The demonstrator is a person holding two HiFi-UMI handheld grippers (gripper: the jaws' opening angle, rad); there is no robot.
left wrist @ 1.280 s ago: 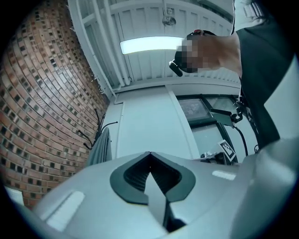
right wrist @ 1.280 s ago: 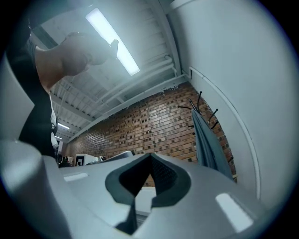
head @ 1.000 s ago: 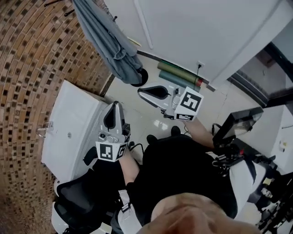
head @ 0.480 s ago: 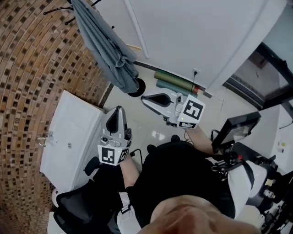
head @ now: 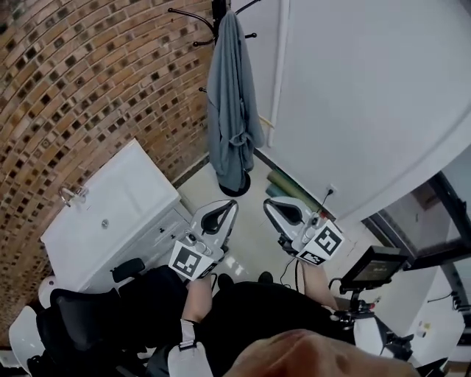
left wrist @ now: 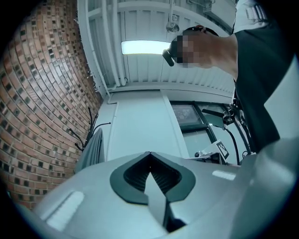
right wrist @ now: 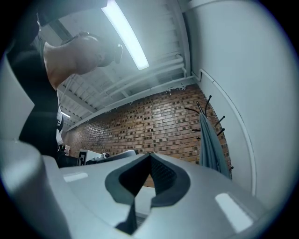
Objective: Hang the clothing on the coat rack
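**A:** Near us first: how are the tools?

**B:** The left tool and right tool are both pressed together and empty, side by side.

**A:** And the clothing?

**B:** The grey clothing hangs on the coat rack by the brick wall, well apart from both. Hanging looks done; I'd only check it sits deep on its hook.

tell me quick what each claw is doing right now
left claw: closed, holding nothing
right claw: closed, holding nothing
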